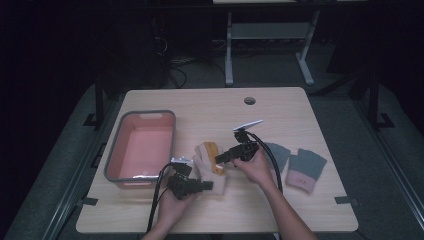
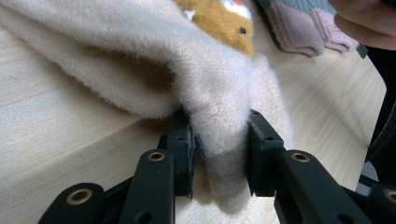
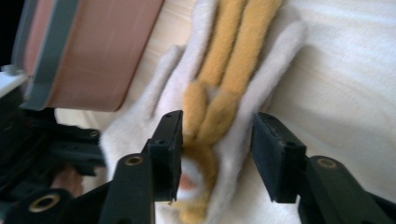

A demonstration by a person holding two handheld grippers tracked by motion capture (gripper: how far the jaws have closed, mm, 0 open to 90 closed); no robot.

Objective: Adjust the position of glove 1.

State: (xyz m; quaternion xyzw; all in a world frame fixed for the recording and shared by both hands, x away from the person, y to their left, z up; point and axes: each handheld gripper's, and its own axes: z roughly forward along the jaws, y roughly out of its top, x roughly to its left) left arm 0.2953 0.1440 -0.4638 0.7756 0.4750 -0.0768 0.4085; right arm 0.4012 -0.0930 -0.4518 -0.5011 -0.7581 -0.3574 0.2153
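While left gripper [image 2: 218, 156] pinches fuzzy cream glove [image 2: 205, 79], right gripper [image 3: 217, 154] gapes around it.

The right gripper [image 3: 215, 154] is hovering over a cream glove [image 3: 261, 70] with orange fingers, which is lying flat on the pale table [image 3: 350, 93]. Its black jaws are standing apart, flanking the glove's lower part without pressing it. A pink bin [image 3: 93, 51] with a grey rim is sitting just beside the glove. At the lower left edge, the left gripper [image 3: 70, 149] is showing, blurred.
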